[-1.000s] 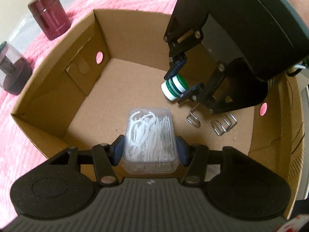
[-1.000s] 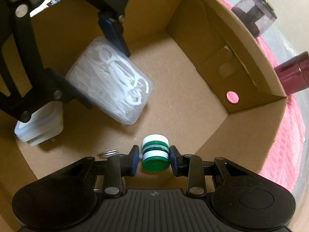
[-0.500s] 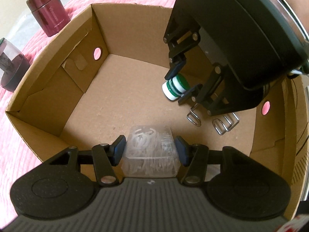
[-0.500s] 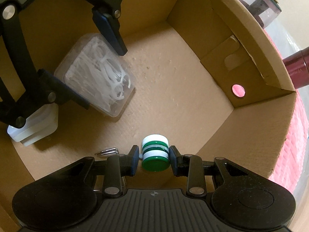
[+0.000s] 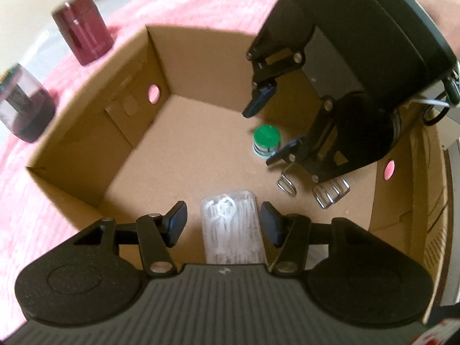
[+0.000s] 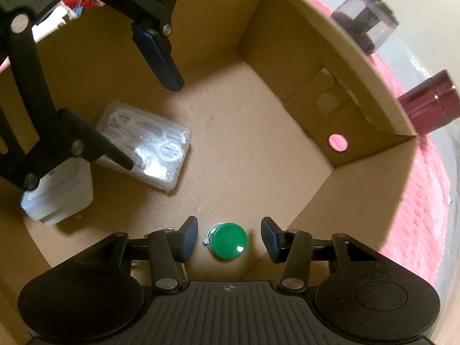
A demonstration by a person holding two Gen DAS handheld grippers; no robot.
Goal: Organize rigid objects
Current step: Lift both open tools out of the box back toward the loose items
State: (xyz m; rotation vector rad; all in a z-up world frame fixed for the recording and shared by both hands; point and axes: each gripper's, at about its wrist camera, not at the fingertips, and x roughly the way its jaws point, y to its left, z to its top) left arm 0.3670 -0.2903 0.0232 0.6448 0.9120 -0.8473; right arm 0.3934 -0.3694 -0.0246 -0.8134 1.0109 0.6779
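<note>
An open cardboard box [image 5: 86, 143] [image 6: 302, 57] sits on a pink mat. A clear plastic case of white floss picks [image 5: 231, 224] [image 6: 149, 149] lies flat on its floor. My left gripper [image 5: 222, 224] [image 6: 152, 126] hovers over the case, open, with a gap between each pad and the case. A small green-and-white spool [image 5: 266, 138] [image 6: 230, 240] stands on the floor, green top up. My right gripper [image 6: 228, 238] [image 5: 260, 138] straddles it, its jaws opening and the pads clear of the spool.
Metal wire clips [image 5: 330, 194] lie on the box floor near the right gripper, and a white plug adapter [image 6: 57, 198] sits by the case. Outside the box on the pink mat [image 5: 17, 215] stand a maroon jar [image 5: 82, 40] [image 6: 428, 103] and a translucent purple container [image 5: 21, 109] [image 6: 365, 23].
Both grippers have let go. The floss pick case went down from the left jaws onto the box floor. The spool left the right jaws and now stands on the floor.
</note>
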